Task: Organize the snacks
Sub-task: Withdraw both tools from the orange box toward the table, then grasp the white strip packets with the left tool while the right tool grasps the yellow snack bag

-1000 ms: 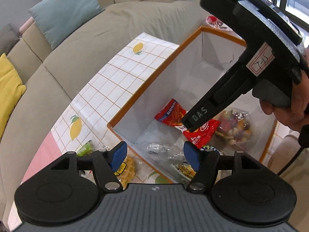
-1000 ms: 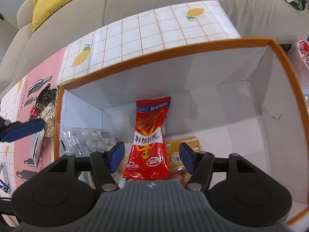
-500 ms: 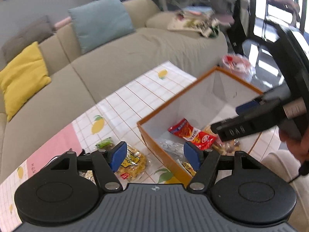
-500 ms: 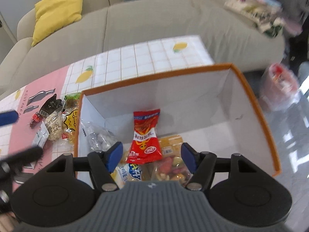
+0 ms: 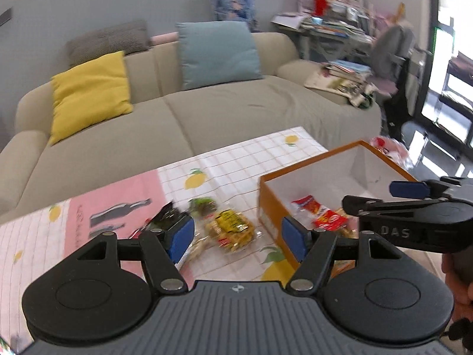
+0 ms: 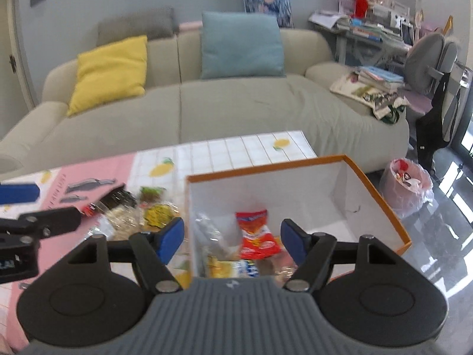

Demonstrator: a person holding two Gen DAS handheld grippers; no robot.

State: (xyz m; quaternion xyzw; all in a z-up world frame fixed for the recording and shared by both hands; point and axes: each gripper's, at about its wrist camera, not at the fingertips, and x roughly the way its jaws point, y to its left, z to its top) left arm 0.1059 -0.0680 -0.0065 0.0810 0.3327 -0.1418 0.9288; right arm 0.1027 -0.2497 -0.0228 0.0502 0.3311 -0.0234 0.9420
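An orange-rimmed white box [image 6: 381, 195] [image 5: 319, 162] stands on the table's right end. A red snack packet [image 6: 255, 233] [image 5: 319, 211] lies inside it among other packets. Several loose snacks lie left of the box, among them a clear bag with a yellow label [image 5: 230, 227] [image 6: 156, 213] and a green-topped bag [image 5: 202, 204]. My left gripper [image 5: 238, 238] is open and empty, raised above the loose snacks. My right gripper [image 6: 230, 241] hovers over the box's near left corner, its jaws opening with nothing between them. Each gripper shows in the other's view.
A beige sofa [image 6: 236, 112] with yellow [image 6: 109, 71] and teal [image 6: 241, 44] cushions runs behind the table. The tablecloth [image 5: 112, 195] is pink and white with lemons. A pink bin with a bag [image 6: 406, 183] stands on the floor right of the box. A cluttered desk and chair fill the far right.
Both grippers rose and pulled back from the box, so the sofa and room came into view. The right gripper's jaws stand a little wider. The red packet stays in the box.
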